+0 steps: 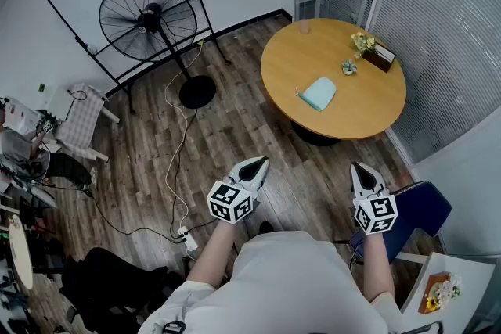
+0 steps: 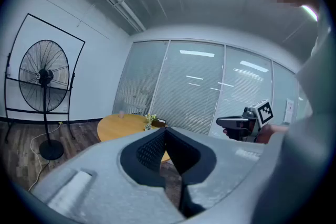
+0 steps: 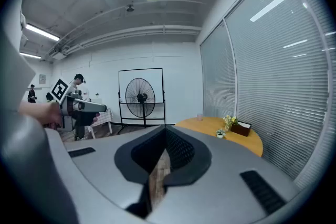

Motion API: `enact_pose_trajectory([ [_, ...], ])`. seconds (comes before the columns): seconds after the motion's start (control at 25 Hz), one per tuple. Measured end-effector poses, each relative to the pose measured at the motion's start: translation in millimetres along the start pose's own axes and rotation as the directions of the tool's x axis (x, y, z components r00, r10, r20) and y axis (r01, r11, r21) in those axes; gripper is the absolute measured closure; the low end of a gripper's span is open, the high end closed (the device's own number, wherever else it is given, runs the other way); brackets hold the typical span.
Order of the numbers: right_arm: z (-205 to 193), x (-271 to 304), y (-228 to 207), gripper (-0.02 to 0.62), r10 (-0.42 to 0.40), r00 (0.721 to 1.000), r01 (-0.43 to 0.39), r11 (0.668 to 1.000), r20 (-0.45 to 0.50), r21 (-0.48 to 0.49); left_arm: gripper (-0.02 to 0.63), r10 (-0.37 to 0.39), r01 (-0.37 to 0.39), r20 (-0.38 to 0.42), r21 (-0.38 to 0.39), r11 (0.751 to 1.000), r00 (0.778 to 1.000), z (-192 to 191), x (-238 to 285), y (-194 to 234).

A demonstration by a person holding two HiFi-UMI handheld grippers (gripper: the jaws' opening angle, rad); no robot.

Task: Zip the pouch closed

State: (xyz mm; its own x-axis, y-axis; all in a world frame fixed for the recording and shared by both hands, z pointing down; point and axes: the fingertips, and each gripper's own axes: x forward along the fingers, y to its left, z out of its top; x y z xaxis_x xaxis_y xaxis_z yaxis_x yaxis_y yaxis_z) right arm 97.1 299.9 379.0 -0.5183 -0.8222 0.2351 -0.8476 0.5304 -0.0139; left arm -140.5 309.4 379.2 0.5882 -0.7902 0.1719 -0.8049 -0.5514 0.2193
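A light blue pouch (image 1: 318,93) lies flat on the round wooden table (image 1: 297,59), well ahead of me across the floor. In the head view both grippers hang over the wood floor, far short of the table. My left gripper (image 1: 261,162) points toward it, its jaws closed tip to tip on nothing. My right gripper (image 1: 357,167) is likewise shut and empty. In the left gripper view the jaws meet (image 2: 164,131) and the table (image 2: 123,126) shows beyond them. The right gripper view has its closed jaws (image 3: 165,128) in front of the table (image 3: 231,131). The pouch shows in neither gripper view.
A standing fan (image 1: 149,19) and a black frame stand at the back left. A white cable and power strip (image 1: 188,238) lie on the floor by my left. A blue chair (image 1: 423,211) sits at my right. On the table are a pink cup (image 1: 304,26), flowers (image 1: 362,41) and a box (image 1: 383,57).
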Motion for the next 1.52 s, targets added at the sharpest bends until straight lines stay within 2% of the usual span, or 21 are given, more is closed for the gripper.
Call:
enact_pose_trajectory([
  [0.48,10,6,19,0.592,-0.015,1.000,0.015,1.000,0.009,0.009,0.588,-0.016,0.016,-0.012,-0.012,1.000,1.000,-1,-14,16],
  [0.92,7,21,47,0.588,-0.029,1.000,0.029,0.999,-0.006,0.017,0.584,-0.017,0.018,-0.034,0.016,1.000,0.999,0,-21,42],
  [1.08,6,26,59,0.580,-0.043,0.999,0.043,0.999,-0.012,0.027,0.583,-0.034,0.034,-0.035,0.012,0.999,0.999,0,-27,52],
  [1.24,4,32,66,0.565,-0.055,0.998,0.055,0.998,-0.014,0.042,0.546,-0.057,0.058,-0.049,0.011,0.998,0.997,-2,-30,60],
  [1.52,-1,46,81,0.557,-0.075,0.997,0.076,0.996,-0.018,0.051,0.546,-0.082,0.083,-0.062,0.015,0.996,0.995,-6,-36,80],
])
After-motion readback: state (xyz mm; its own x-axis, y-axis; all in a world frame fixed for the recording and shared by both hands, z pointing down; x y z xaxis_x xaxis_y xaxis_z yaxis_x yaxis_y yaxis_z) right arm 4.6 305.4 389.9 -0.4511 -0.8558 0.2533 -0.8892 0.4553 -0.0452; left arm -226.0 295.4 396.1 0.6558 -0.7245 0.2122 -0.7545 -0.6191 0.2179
